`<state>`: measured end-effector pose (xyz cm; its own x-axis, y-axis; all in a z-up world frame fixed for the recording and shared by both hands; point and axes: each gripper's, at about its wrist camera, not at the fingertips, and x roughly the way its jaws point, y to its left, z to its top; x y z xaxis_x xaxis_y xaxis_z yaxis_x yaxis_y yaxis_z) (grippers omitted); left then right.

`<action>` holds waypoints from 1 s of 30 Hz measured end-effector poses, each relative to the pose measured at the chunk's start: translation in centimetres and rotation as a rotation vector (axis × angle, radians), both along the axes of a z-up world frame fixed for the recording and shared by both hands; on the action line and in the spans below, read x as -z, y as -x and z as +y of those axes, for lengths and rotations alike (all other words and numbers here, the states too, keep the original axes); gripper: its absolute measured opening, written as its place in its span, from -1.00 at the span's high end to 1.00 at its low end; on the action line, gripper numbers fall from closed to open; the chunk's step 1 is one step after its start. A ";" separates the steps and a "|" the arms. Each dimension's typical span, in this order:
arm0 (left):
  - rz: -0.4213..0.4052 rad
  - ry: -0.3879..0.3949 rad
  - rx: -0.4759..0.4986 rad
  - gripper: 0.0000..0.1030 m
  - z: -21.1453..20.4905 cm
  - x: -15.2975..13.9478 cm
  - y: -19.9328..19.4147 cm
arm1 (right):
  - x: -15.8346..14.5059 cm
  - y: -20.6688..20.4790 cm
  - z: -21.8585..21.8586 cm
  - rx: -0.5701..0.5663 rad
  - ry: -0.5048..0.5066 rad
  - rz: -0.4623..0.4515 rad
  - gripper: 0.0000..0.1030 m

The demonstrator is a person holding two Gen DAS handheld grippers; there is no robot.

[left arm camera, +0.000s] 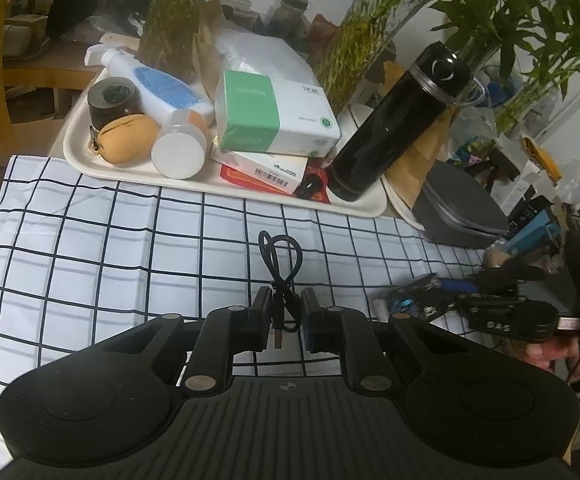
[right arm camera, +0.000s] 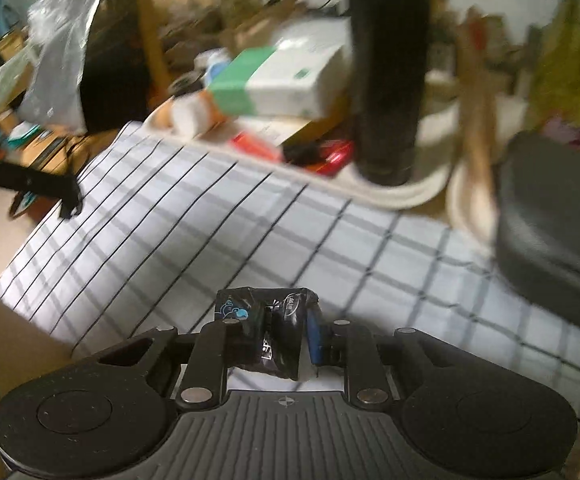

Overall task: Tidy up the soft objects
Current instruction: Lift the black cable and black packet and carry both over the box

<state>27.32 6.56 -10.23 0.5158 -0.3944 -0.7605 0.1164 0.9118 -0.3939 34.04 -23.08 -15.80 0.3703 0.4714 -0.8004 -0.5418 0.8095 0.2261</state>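
My left gripper [left arm camera: 285, 300] is shut on a coiled black USB cable [left arm camera: 281, 258]; its loop sticks out ahead of the fingers and its plug hangs below them, over a white cloth with black checks [left arm camera: 129, 248]. In the right wrist view, my right gripper [right arm camera: 279, 320] is shut on a crumpled black packet with blue print [right arm camera: 257, 304], held just above the same cloth [right arm camera: 209, 220]. In the left wrist view the right gripper [left arm camera: 410, 304] shows blurred at the right with the packet. The left gripper's finger [right arm camera: 65, 196] shows at the far left of the right wrist view.
Behind the cloth a cream tray [left arm camera: 249, 194] carries a black flask [left arm camera: 394, 120], a green-and-white box [left arm camera: 269, 116], a spray bottle [left arm camera: 157, 80], a tan pouch [left arm camera: 129, 138] and small packs. A grey case [left arm camera: 458, 200] and potted plants stand at the right.
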 end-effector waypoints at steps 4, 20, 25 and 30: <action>-0.012 0.005 -0.018 0.70 0.3 -0.4 0.1 | -1.7 0.6 -0.8 0.058 0.010 -0.074 0.56; -0.166 -0.011 -0.024 0.70 0.4 -4.2 2.9 | -7.4 6.4 -2.3 0.177 0.018 -0.237 0.57; -0.217 -0.048 -0.002 0.70 -0.7 -5.4 5.2 | -9.5 8.9 -2.7 0.217 -0.009 -0.300 0.57; -0.255 -0.047 0.039 0.70 -1.7 -7.0 7.7 | -11.9 11.5 -2.9 0.254 -0.047 -0.345 0.57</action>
